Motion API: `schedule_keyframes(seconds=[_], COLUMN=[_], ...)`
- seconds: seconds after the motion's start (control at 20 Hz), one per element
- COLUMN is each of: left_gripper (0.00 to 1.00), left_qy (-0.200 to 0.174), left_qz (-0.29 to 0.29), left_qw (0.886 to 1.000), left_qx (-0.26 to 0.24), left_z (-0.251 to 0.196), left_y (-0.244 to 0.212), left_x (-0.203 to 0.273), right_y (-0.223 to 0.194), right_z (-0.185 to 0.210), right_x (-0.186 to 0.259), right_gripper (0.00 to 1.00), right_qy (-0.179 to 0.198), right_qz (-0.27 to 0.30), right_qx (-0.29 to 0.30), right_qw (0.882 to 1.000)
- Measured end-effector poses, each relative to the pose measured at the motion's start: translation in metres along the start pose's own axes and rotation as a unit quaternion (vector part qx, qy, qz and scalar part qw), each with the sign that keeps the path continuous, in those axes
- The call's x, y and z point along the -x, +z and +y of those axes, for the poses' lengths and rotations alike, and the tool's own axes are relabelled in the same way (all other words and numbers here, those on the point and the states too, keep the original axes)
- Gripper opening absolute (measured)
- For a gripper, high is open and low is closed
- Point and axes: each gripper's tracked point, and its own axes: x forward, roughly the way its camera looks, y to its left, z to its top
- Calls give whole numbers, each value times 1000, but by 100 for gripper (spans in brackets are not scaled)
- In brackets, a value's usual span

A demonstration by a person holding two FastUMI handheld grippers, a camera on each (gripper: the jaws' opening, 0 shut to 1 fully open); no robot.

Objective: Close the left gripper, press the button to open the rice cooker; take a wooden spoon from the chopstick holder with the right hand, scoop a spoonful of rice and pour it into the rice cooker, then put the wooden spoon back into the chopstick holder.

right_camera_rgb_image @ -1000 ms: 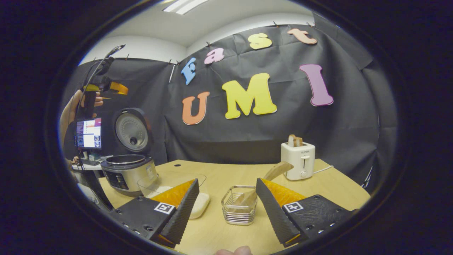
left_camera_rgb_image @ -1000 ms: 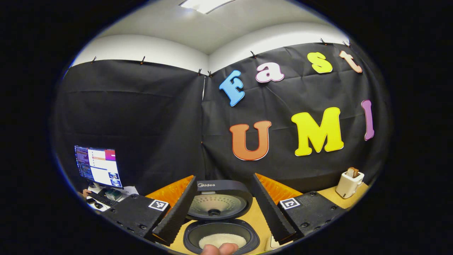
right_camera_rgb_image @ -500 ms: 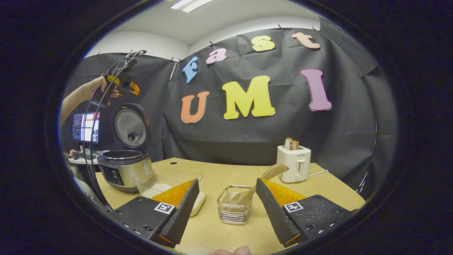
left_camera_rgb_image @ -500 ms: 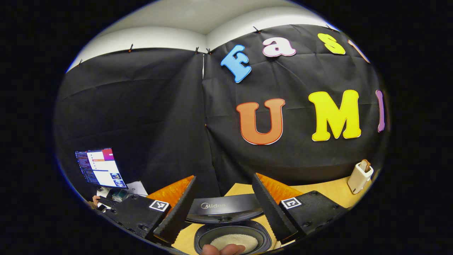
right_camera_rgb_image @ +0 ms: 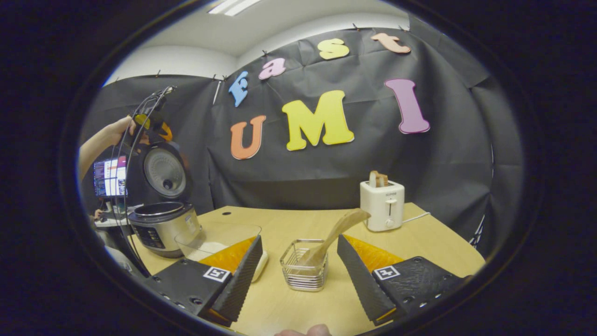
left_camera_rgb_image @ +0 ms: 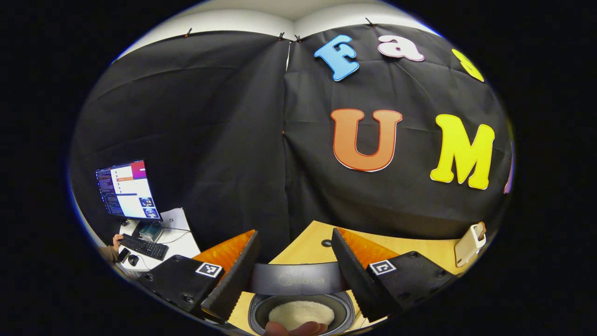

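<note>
In the right gripper view, the right gripper point(right_camera_rgb_image: 298, 280) fills the bottom of the frame with its 2 fingers spread wide and nothing between them. Just beyond the gap, at lower centre, a wire chopstick holder point(right_camera_rgb_image: 303, 273) stands on the wooden table point(right_camera_rgb_image: 419, 242). A wooden spoon point(right_camera_rgb_image: 338, 231) leans in it, handle tilted toward the upper right. To the left of the holder, partly behind the gripper's left finger, sits a clear bowl point(right_camera_rgb_image: 219, 235) with white rice in it. Farther left stands the rice cooker point(right_camera_rgb_image: 161, 224), its lid point(right_camera_rgb_image: 164, 172) raised upright. A white toaster point(right_camera_rgb_image: 382, 205) sits right of centre near the back wall. At the upper left a hand point(right_camera_rgb_image: 116, 133) holds the left gripper point(right_camera_rgb_image: 154, 126) above the cooker's lid.

In the left gripper view, the left gripper point(left_camera_rgb_image: 294, 275) is also wide open and holds nothing. Between its fingers at bottom centre lie the top edge of the raised lid point(left_camera_rgb_image: 298, 280) and, below it, the cooker's open pot point(left_camera_rgb_image: 301, 312) holding white rice. A monitor point(left_camera_rgb_image: 126, 189) and keyboard point(left_camera_rgb_image: 143, 246) sit at the lower left, the toaster point(left_camera_rgb_image: 468, 245) at the lower right.
</note>
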Motion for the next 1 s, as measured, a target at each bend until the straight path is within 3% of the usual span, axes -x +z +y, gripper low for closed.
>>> schedule_keyframes(seconds=[0.05, 0.1, 0.2, 0.4, 0.65, 1.0], left_gripper=[99, 99, 99, 99, 99, 99], left_qy=[0, 0, -1, -4, 6, -5], left_qz=[-2, -3, -8, -15, -25, -51], left_qw=[1000, 1000, 1000, 1000, 1000, 999], left_qx=[1, 1, 1, 3, -6, -2], left_z=[0, 0, -1, -3, -7, -11], left_y=[-1, -3, -11, -40, -84, -139], left_x=[3, 7, 17, 48, 79, 101], right_y=[-1, -4, -8, -13, -10, -5], right_z=[2, 4, 8, 28, 42, 42], right_x=[-1, 0, 0, 0, 11, 26], right_gripper=[95, 91, 100, 91, 92, 95], right_qy=[2, 6, 11, 41, 55, 36], right_qz=[2, 4, 7, 14, -1, -21], right_qx=[-3, -4, -7, -12, -11, 4], right_qw=[1000, 1000, 1000, 999, 998, 999])
